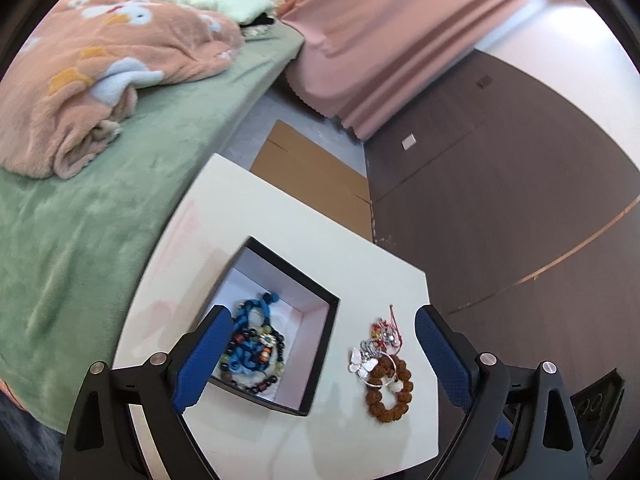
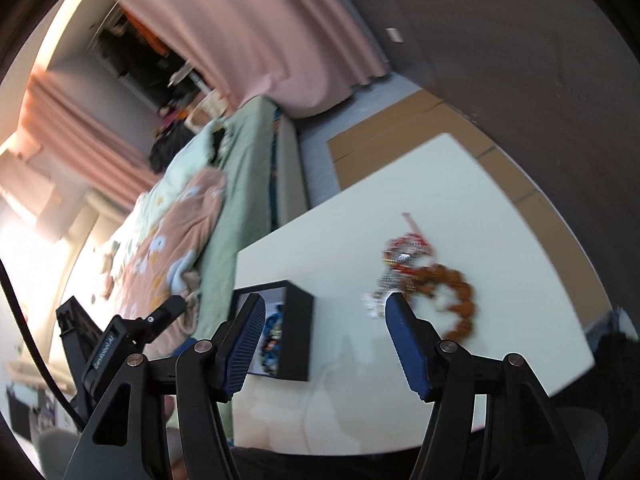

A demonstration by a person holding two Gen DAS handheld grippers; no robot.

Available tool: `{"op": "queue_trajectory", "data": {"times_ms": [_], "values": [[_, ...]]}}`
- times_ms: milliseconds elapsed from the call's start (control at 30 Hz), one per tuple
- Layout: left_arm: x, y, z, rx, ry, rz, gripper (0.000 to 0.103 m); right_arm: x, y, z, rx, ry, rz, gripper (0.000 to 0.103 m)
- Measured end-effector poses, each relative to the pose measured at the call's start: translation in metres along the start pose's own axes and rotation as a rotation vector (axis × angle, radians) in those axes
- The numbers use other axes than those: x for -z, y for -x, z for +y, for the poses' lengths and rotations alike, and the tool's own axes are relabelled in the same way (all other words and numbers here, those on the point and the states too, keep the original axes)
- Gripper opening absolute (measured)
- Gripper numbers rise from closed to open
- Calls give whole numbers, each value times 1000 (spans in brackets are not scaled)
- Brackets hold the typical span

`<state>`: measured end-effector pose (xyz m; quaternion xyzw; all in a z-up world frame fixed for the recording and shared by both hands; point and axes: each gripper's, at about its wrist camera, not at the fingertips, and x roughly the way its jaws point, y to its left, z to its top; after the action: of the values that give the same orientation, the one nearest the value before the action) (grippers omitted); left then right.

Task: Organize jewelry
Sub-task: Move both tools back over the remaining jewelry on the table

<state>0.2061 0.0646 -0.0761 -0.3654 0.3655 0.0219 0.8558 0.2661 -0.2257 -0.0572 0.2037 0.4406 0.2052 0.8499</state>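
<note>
Partly done, by the look of it. Blue beaded strand point(image 1: 256, 344) already inside the black box point(image 1: 320, 320), just beyond the left tongs' point(image 1: 324, 354) left finger. Left outside on the surface point(image 1: 320, 240) — brown bead bracelet point(image 1: 390, 390) and a tangled silver-red cluster point(image 1: 376, 344), perhaps several pieces, between the fingers. Left tongs and right tongs point(image 2: 324, 336) both spread wide, gripping nothing.

Black claw point(image 1: 322, 354) arms, ribbed blue pads point(image 1: 202, 356), silver screws.

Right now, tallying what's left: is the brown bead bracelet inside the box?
No, the brown bead bracelet lies on the table beside the box.
</note>
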Motion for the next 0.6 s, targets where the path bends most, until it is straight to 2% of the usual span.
{"op": "queue_trajectory", "data": {"times_ms": [300, 500, 600], "values": [[23, -20, -45, 26, -158, 59, 93, 4, 24, -40, 35, -48, -36, 63], [40, -40, -71, 53, -242, 151, 81, 8, 26, -63, 55, -84, -32, 63], [49, -55, -82, 26, -285, 200, 78, 10, 26, -78, 62, -114, -28, 63]]}}
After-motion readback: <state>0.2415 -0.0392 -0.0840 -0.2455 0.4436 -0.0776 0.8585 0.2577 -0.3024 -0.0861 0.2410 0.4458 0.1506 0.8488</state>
